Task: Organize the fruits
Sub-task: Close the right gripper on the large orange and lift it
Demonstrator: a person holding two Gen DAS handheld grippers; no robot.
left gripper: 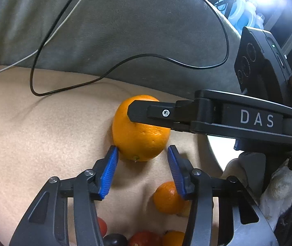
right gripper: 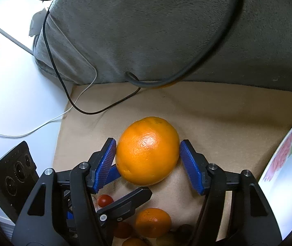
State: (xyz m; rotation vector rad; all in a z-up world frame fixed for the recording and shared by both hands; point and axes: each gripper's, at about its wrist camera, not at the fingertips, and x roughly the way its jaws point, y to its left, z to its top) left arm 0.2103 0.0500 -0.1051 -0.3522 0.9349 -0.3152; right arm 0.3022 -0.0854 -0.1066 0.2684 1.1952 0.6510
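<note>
While the orange (right gripper: pixel 148 150) rests on the beige cloth (right gripper: pixel 217 112), both grippers come at it together, and I judge that is because it is too big and round for one pair of pads to lift surely. The right gripper (right gripper: pixel 148 142) straddles the orange at mid width, a blue pad (right gripper: pixel 106 162) lying against one flank and the other pad at the opposite flank; whether they press yet I cannot tell. The left gripper (left gripper: pixel 142 149) stands partly open just short of the orange, one pad tip touching its low edge, the other clear, so it holds nothing. Seen from the left wrist, a black finger of the right gripper crosses the orange and hides part of its top. Nearer the cameras than the orange lie a small orange (right gripper: pixel 153 222) and a tomato (right gripper: pixel 105 200), probably waiting their turn; more fruit below them is cut off by the frame and the gripper arms. To the right of the orange a flowered plate (right gripper: pixel 289 143) shows only its rim, likely the place for the fruit. Behind the orange a grey cushion (right gripper: pixel 166 30) carries a black cable (right gripper: pixel 90 113), whose ends run out of view.
</note>
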